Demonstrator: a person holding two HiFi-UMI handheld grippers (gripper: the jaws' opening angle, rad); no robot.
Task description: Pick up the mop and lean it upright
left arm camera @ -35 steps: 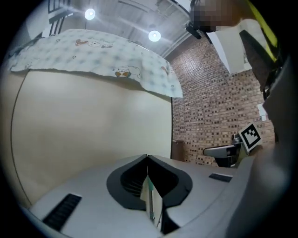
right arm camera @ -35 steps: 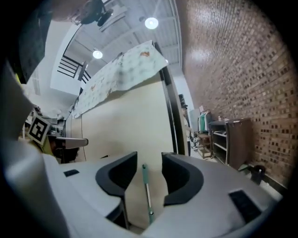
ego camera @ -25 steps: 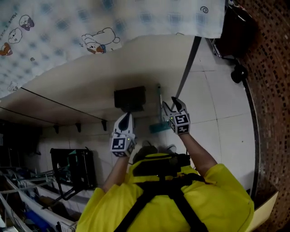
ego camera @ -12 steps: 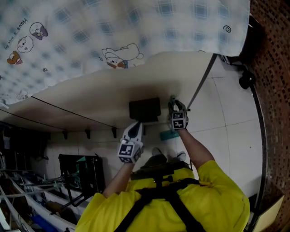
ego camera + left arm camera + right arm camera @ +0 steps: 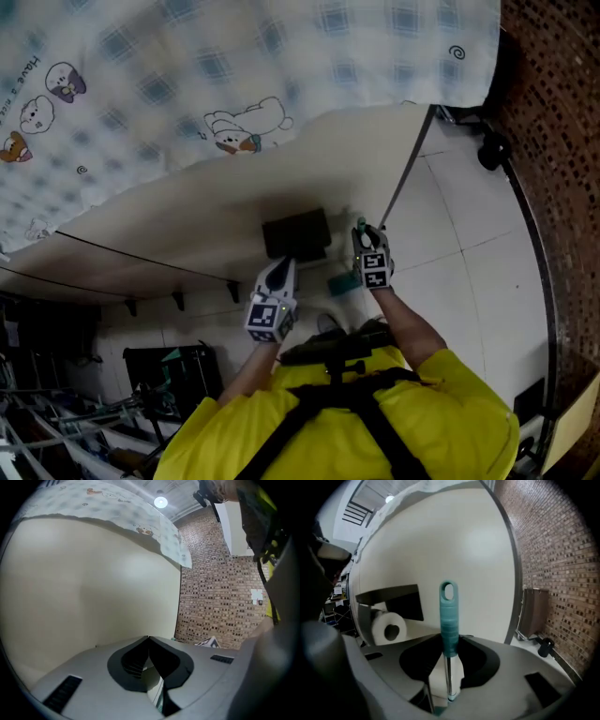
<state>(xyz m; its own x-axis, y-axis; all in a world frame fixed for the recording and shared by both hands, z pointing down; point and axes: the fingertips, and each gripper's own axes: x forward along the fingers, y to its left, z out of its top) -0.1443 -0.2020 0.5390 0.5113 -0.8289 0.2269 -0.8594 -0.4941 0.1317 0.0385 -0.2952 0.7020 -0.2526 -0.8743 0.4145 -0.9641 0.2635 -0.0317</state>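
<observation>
The mop stands upright against the cream wall (image 5: 216,197). Its teal grip (image 5: 449,620) with a hanging hole rises between the jaws of my right gripper (image 5: 449,641), and the chrome shaft (image 5: 448,677) runs down below. The jaws are closing and their pads press on the grip's lower end. In the head view my right gripper (image 5: 369,232) is at the handle's top, with the teal mop head (image 5: 339,281) below it. My left gripper (image 5: 278,269) hangs to the left, apart from the mop. Its jaws (image 5: 149,638) meet at the tips with nothing between them.
A dark holder (image 5: 296,234) with a toilet-paper roll (image 5: 389,626) is fixed to the wall left of the mop. A dark metal strip (image 5: 408,169) edges the wall. A brown wheeled trolley (image 5: 533,613) stands by the brick wall (image 5: 553,141). Patterned cloth (image 5: 187,75) hangs above.
My right gripper has moved left onto the top of the mop handle and its jaws have narrowed around it. The left gripper has stayed beside it.
</observation>
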